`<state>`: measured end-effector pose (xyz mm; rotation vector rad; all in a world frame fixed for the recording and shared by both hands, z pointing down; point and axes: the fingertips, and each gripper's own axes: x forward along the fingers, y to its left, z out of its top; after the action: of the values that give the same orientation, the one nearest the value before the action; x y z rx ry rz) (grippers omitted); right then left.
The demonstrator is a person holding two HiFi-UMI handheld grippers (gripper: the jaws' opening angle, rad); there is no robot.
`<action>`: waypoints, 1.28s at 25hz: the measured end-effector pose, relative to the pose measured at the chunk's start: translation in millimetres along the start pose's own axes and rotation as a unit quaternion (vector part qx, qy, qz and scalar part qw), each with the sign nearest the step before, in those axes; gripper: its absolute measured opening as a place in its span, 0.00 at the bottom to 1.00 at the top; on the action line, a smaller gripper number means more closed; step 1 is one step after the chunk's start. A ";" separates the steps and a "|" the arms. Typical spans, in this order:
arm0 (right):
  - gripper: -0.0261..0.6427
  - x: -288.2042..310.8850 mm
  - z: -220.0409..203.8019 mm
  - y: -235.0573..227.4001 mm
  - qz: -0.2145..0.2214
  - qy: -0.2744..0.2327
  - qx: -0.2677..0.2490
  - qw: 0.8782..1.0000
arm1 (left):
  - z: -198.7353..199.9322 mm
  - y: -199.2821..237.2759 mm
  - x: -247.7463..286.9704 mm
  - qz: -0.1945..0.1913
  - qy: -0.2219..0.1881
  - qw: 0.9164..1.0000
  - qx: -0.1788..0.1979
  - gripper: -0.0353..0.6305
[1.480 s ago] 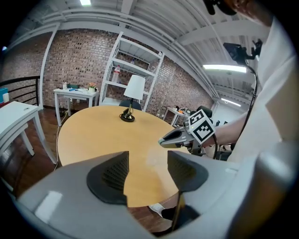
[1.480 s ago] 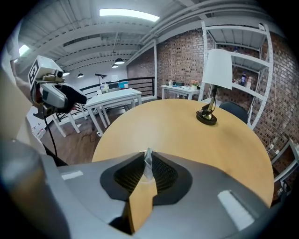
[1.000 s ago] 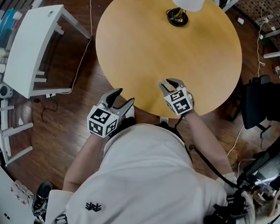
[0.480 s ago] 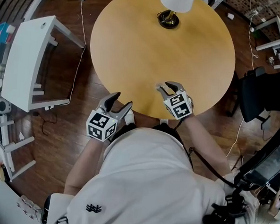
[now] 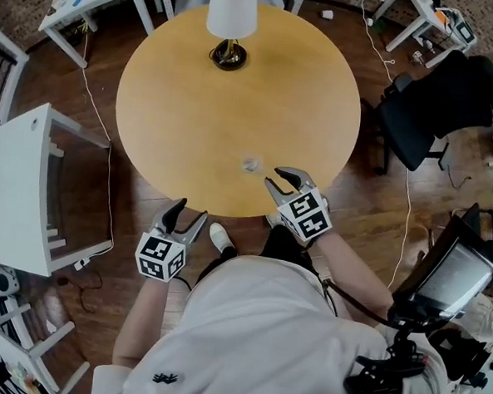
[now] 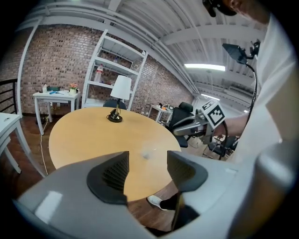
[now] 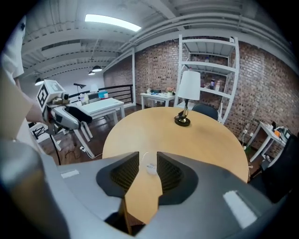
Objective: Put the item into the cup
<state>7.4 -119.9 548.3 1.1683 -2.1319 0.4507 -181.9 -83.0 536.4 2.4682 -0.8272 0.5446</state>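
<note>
A small clear cup (image 5: 250,163) stands on the round wooden table (image 5: 194,105), near its front edge. Whether anything lies in it I cannot tell. My right gripper (image 5: 278,179) hovers just to the right of the cup and nearer to me, open, with nothing between its pads. In the right gripper view the cup (image 7: 150,167) shows through the gap of the right gripper (image 7: 148,161). My left gripper (image 5: 190,213) hangs open and empty over the floor, off the table's front edge. The left gripper (image 6: 147,163) looks toward the cup (image 6: 148,154).
A lamp with a white shade (image 5: 231,16) stands at the table's far side. A white side table (image 5: 22,195) is at the left and a black office chair (image 5: 435,104) at the right. A cable (image 5: 106,175) runs over the wooden floor.
The view has swung, so the table sits further left and up. The cup now shows ahead of the right gripper's jaws. The left gripper has dropped back from the table edge.
</note>
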 end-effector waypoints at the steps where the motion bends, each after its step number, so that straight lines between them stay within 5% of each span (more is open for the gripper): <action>1: 0.22 -14.3 -1.1 -0.5 -0.006 -0.007 0.009 1.000 | -0.6 -3.2 0.5 -0.003 0.003 1.000 0.005 0.39; 14: 0.24 -179.7 -41.1 -16.8 -0.024 -0.084 0.016 0.996 | 17.8 -111.6 -13.9 0.052 -0.043 0.997 0.022 0.39; 24: 0.24 -229.6 -105.3 -9.4 0.013 -0.095 -0.001 0.995 | -36.1 -199.3 -36.0 0.110 -0.041 0.993 -0.012 0.39; 32: 0.22 -258.0 -124.8 12.3 0.020 -0.105 -0.017 0.994 | -66.4 -239.8 -50.1 0.115 -0.040 0.992 -0.020 0.39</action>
<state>144.2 116.8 461.2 1.2004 -2.3366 0.3199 -79.8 144.8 490.5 2.3853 -1.1533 0.5061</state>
